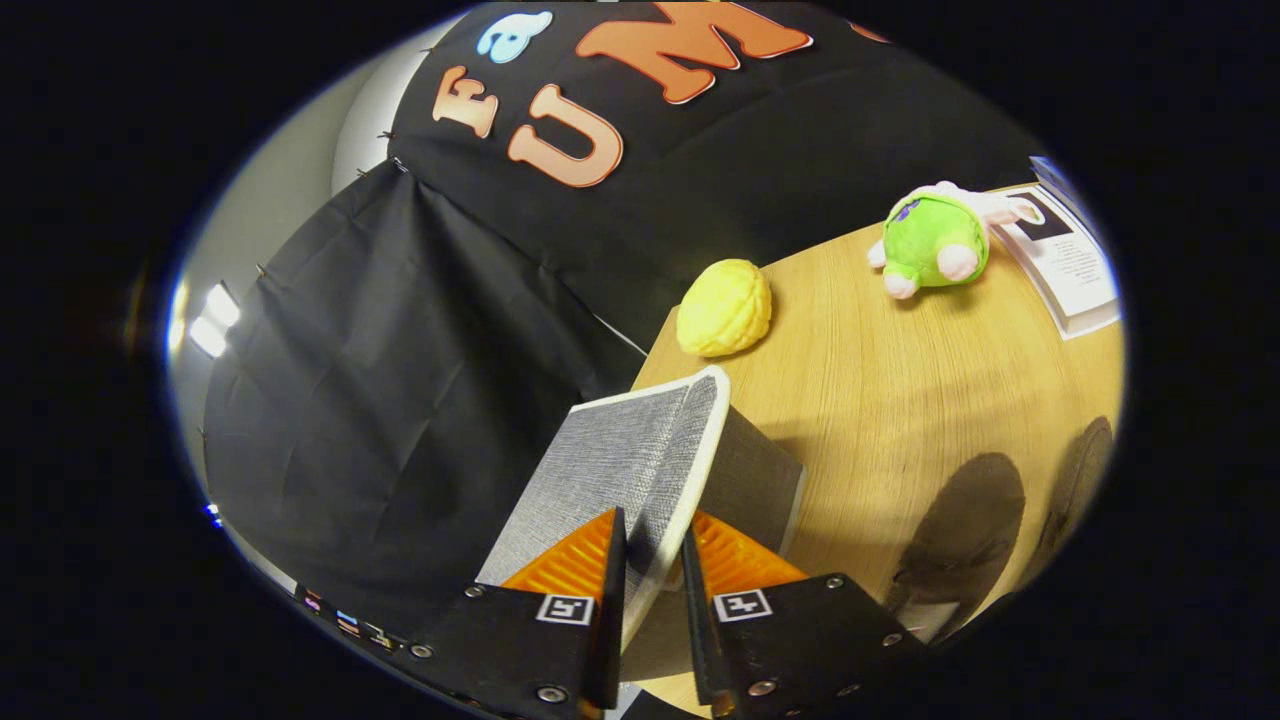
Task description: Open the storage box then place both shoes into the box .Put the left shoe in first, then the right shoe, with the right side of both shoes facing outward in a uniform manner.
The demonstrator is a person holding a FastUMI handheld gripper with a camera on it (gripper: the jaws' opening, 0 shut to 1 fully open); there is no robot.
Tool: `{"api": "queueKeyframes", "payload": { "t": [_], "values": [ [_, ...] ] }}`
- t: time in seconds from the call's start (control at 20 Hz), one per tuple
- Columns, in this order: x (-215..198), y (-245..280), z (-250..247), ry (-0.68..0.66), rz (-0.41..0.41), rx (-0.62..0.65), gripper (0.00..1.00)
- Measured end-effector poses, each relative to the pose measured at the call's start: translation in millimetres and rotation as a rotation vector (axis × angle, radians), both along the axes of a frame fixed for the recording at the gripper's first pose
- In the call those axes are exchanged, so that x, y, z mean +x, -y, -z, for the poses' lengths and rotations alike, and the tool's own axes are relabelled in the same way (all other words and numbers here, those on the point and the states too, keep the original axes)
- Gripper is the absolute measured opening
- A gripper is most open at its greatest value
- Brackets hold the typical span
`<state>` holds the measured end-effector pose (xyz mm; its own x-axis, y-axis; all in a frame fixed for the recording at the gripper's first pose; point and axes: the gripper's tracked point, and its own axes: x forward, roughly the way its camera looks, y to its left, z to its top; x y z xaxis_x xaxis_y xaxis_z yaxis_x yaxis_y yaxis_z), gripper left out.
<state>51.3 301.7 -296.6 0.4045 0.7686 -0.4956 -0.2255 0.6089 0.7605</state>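
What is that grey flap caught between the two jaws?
In the gripper view, the gripper is shut on the storage box lid, lifted edge-on above the grey box on the wooden table.

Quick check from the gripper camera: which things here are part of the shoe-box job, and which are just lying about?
Part of the job:
- storage box, grey fabric, on the wooden table
- box lid, raised, its edge pinched between the fingers of the gripper

Lying about:
- yellow shell-shaped toy, beyond the box
- green plush toy, farther back
- printed sheet beside the plush
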Motion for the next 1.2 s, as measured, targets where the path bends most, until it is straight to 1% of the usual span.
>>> {"api": "queueKeyframes", "payload": {
  "t": [0.05, 0.1, 0.25, 0.45, 0.55, 0.7, 1.1, 1.2],
  "values": [
    [1.1, -0.9, -2.8, -0.005, 0.01, -0.011, 0.24],
    [4.3, -1.2, -6.0, -0.002, 0.021, -0.025, 0.16],
    [2.5, -6.4, -22.1, 0.006, 0.037, -0.04, 0.12],
    [5.2, -23.4, -62.5, 0.035, 0.041, 0.005, 0.11],
    [5.8, -33.6, -84.6, 0.051, 0.047, 0.049, 0.11],
    [6.8, -48.0, -104.0, 0.064, 0.05, 0.096, 0.12],
    [7.8, -115.6, -146.7, 0.048, 0.036, 0.24, 0.11],
    [8.7, -131.6, -156.2, 0.038, 0.045, 0.273, 0.1]
  ]
}}
